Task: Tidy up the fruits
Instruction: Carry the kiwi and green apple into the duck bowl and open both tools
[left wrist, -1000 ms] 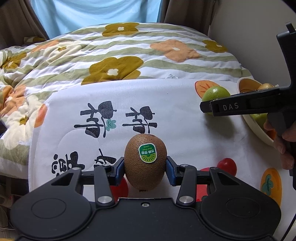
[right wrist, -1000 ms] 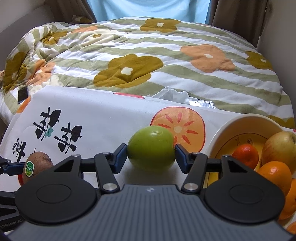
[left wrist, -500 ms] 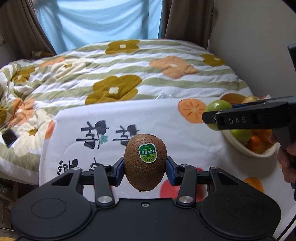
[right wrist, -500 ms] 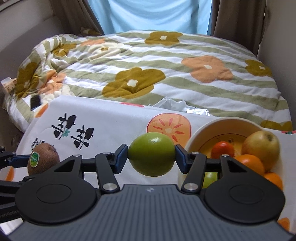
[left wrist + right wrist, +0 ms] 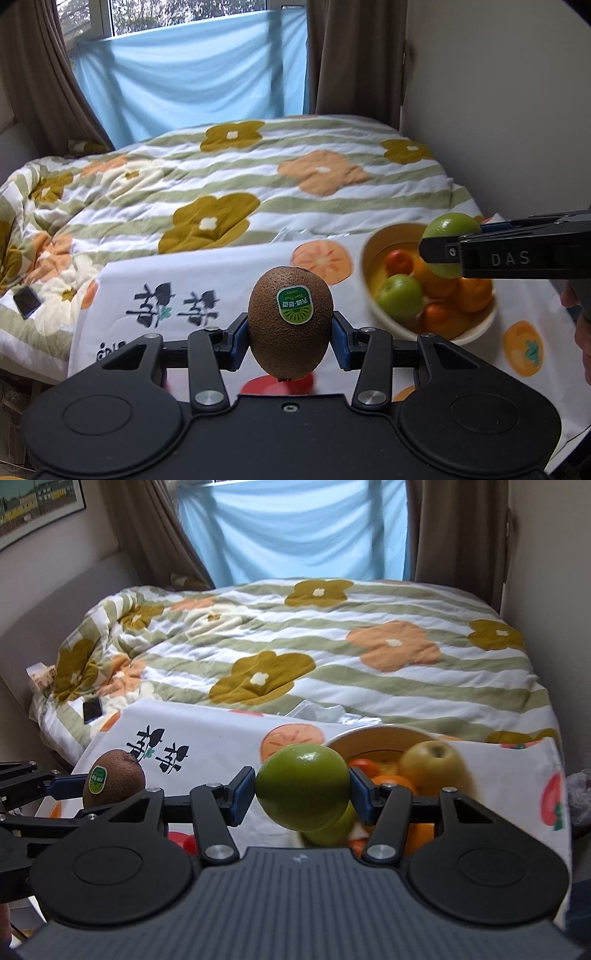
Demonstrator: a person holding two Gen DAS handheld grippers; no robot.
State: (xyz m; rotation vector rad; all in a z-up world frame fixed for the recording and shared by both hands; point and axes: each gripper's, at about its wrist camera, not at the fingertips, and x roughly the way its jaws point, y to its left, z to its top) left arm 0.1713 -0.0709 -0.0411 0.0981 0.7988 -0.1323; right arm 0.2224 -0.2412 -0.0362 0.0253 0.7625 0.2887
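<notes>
My left gripper is shut on a brown kiwi with a green sticker, held above the white printed cloth. The kiwi also shows in the right wrist view. My right gripper is shut on a green apple, held above the cream bowl. In the left wrist view the apple hangs over the bowl, which holds a green apple, several oranges and a yellow apple.
A flowered quilt covers the bed behind the cloth. A dark phone lies on the quilt at the left. Curtains and a blue sheet hang at the window. A wall stands at the right.
Both grippers have risen with their fruit. The right gripper has carried the green apple from beside the bowl to above it. The kiwi stays gripped.
</notes>
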